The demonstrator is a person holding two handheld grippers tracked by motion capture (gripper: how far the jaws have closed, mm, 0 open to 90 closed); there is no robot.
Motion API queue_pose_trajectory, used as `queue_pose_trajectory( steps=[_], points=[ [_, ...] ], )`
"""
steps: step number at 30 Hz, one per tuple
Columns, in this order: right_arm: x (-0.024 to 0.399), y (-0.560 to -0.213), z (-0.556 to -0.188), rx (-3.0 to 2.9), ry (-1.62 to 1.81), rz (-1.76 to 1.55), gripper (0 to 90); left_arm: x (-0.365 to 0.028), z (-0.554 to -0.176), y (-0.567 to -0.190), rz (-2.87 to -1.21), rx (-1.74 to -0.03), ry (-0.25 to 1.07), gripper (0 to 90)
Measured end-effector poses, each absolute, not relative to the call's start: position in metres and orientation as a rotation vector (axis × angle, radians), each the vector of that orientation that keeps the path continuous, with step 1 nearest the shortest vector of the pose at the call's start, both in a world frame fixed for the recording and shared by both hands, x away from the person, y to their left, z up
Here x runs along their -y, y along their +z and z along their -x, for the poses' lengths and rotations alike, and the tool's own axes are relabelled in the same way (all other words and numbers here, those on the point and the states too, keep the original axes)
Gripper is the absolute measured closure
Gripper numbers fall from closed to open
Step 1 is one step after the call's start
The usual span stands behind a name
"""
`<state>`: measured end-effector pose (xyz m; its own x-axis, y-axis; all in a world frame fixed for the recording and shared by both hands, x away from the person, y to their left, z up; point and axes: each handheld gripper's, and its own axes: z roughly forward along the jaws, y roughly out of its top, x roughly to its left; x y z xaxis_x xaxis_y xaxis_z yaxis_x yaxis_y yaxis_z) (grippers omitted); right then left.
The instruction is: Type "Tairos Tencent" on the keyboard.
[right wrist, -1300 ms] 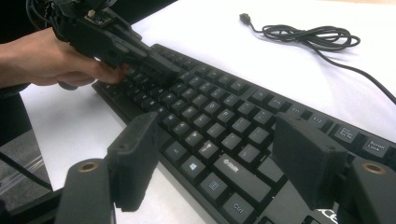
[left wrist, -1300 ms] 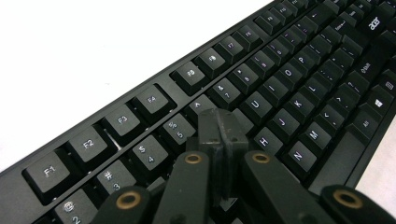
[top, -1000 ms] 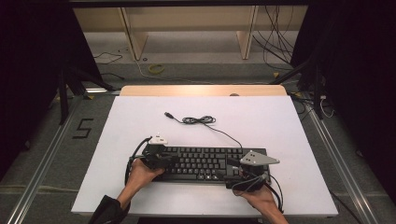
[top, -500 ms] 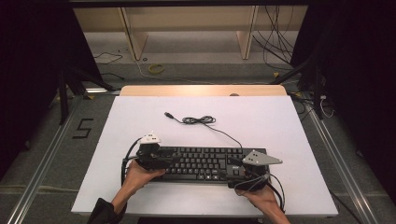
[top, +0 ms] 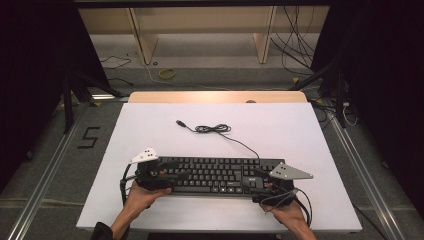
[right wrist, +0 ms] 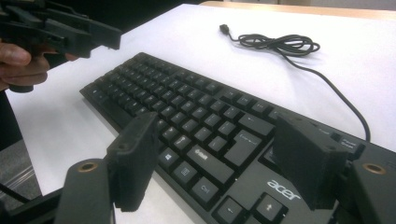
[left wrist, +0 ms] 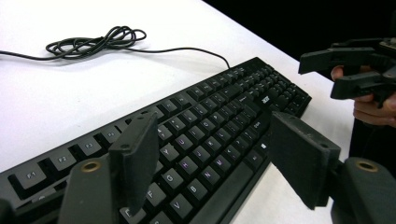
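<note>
The white rectangular table (top: 300, 130) carries a black plastic keyboard (top: 215, 175) near its front edge. Poised above the keyboard's ends, the left gripper (left wrist: 210, 163) and right gripper (right wrist: 215, 158) have spread, empty fingers; uneven clamping could tilt it or press keys.

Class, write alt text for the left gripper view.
The open left gripper hovers over a black keyboard on a white table. The keyboard's coiled cable lies beyond, and the right gripper shows at right.
</note>
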<state>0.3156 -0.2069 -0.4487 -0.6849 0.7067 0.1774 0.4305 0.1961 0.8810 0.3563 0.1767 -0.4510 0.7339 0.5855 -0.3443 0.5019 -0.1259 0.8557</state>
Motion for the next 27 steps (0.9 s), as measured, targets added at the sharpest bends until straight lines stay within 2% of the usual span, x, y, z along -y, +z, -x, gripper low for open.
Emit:
queue_pose_trajectory(
  steps=[27],
  points=[
    [0.235, -0.455, -0.295, -2.147, 1.483, -1.109, 32.0, -0.185, -0.329, -0.465, -1.815, -0.867, 0.105, 26.2]
  ],
)
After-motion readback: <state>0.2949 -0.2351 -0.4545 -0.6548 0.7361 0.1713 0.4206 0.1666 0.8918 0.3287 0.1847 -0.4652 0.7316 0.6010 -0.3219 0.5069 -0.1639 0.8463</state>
